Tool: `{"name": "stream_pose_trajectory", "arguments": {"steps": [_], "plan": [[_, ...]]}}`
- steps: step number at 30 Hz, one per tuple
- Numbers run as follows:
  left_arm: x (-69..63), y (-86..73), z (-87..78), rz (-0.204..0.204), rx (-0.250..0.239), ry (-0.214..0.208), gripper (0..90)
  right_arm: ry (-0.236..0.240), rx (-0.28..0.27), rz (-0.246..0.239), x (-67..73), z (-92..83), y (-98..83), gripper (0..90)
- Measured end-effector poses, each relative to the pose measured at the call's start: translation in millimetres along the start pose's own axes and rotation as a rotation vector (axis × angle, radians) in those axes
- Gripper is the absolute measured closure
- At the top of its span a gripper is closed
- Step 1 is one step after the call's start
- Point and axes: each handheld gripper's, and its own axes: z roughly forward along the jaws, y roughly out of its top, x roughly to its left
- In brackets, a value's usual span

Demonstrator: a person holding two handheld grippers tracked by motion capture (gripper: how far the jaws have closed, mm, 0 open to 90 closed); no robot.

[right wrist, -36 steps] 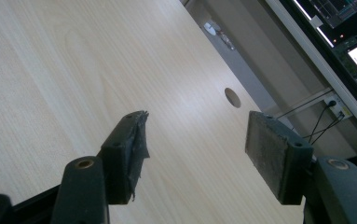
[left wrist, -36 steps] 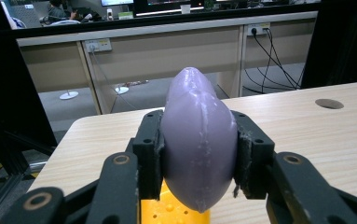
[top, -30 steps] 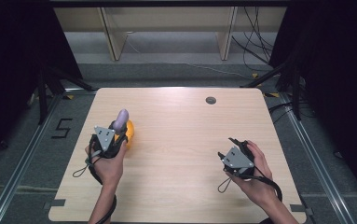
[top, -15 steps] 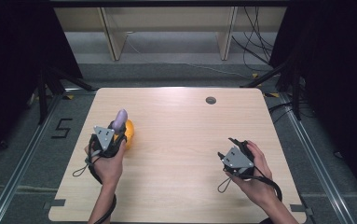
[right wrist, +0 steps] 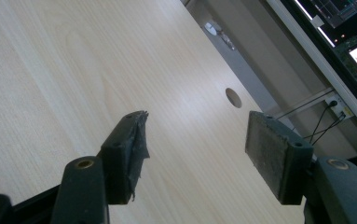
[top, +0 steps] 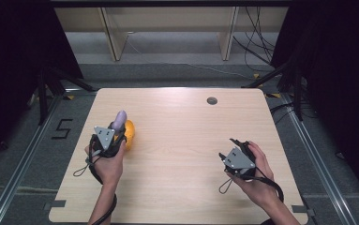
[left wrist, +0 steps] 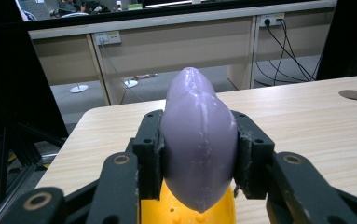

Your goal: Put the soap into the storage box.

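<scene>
Light wood-grain table (top: 182,154) with rounded corners, sitting on a grey floor (top: 22,154). There's a small round dark grommet hole (top: 212,101) near the far edge, right of centre. What's directly on the top — a yellow rounded thing (top: 129,132) over on the left side, partly hidden, so its shape is hard to tell.

Even overhead light on table (top: 177,187); surroundings dark; frames soft, slightly blurred.
</scene>
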Motion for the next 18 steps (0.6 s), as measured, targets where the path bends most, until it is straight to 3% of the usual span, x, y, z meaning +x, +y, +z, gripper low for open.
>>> {"name": "stream_pose_trajectory", "arguments": {"steps": [18], "plan": [[4.7,-11.8,15.1,0.001,0.051,0.009,58.7,0.0,-0.003,0.002,-0.3,-0.3,0.0,39.0]]}}
